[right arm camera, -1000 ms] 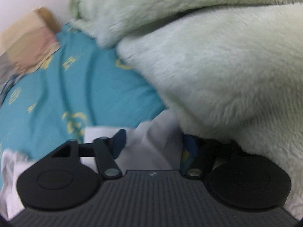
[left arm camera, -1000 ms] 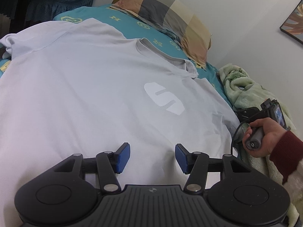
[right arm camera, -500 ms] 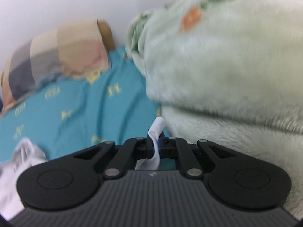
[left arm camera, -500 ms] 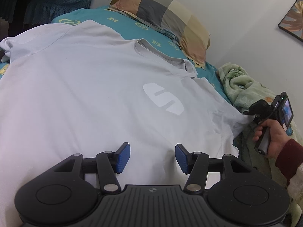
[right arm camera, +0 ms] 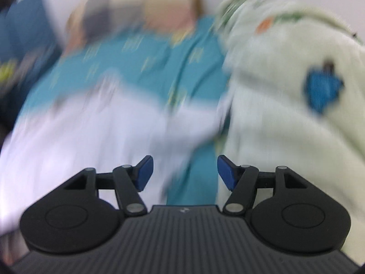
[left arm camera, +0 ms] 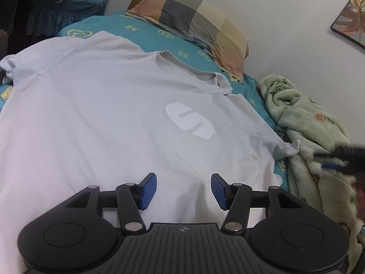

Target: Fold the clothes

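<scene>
Blur and cut-offs
Motion is smearing the white cotton T-shirt (right arm camera: 95, 127) and fluffy pale-green blanket (right arm camera: 285, 105); the frame's right edge is cropping the blurred right claw (left arm camera: 342, 157).

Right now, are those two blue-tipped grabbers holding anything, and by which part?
Nothing. The left hand-held gripper is open above the shirt; the right hand-held gripper is open too, with no cloth between its fingers.

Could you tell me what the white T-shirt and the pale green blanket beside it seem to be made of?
The T-shirt looks like thin matte cotton-type jersey: it lies flat with soft creases and a ribbed collar. The blanket looks like plush fleece, probably synthetic: its surface is fuzzy and it bunches in thick rolls.
</scene>
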Action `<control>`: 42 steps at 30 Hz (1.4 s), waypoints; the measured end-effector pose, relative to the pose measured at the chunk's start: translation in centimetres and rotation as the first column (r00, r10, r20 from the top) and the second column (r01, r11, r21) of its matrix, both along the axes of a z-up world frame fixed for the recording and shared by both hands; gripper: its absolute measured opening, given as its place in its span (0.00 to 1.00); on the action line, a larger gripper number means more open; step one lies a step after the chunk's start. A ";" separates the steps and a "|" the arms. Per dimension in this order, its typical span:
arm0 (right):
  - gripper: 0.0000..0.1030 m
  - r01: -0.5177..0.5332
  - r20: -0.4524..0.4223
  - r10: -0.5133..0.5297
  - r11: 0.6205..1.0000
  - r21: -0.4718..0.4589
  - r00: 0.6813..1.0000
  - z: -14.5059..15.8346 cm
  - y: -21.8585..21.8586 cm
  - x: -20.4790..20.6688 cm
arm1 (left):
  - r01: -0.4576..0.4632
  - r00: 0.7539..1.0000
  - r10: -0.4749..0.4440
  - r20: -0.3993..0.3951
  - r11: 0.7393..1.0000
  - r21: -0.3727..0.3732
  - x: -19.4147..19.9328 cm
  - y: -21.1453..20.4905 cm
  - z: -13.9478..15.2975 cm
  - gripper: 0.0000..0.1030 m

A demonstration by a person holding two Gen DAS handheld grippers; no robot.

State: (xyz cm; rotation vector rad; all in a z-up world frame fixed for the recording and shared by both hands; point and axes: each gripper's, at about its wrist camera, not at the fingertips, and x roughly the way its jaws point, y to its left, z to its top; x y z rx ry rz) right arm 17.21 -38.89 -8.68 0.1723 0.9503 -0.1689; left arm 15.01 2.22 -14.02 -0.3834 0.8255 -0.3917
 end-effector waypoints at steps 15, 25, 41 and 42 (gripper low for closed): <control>0.62 -0.506 -0.604 0.465 0.855 0.116 0.648 -6.6 10.6 -10.4 | 0.050 0.997 -0.044 -0.069 0.994 0.093 -6.0 1.9 4.1 0.56; 0.74 -0.593 -0.564 0.582 0.782 0.191 0.586 -8.3 11.0 -12.0 | 0.115 0.935 -0.015 -0.353 0.958 0.264 -10.8 9.2 7.2 0.77; 0.65 -0.654 -0.528 0.633 0.735 0.178 0.567 -7.2 11.5 -11.7 | 0.346 0.744 -0.048 -0.666 0.881 0.323 -11.8 9.8 3.5 0.69; 0.56 -0.659 -0.528 0.633 0.732 0.172 0.566 -6.9 11.6 -11.7 | 0.367 0.741 -0.058 -0.669 0.869 0.332 -12.2 9.5 3.5 0.60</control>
